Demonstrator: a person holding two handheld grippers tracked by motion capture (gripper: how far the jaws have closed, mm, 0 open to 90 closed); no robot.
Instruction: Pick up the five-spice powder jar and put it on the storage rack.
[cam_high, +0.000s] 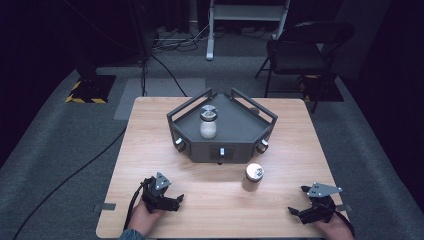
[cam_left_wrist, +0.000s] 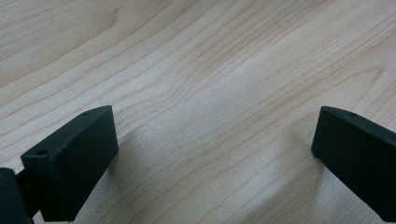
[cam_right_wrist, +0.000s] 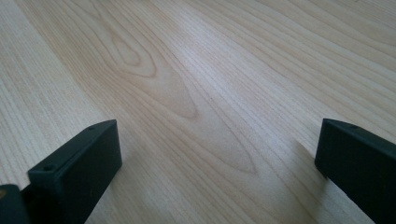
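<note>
While both tongs, left (cam_high: 172, 199) and right (cam_high: 299, 207), are held apart over the bench (cam_high: 150, 150), the upright jar (cam_high: 254, 176) is found at eleven o'clock from the right, probably nearer it.

No readable text, labels, brands, numbers or signs anywhere on anything.
</note>
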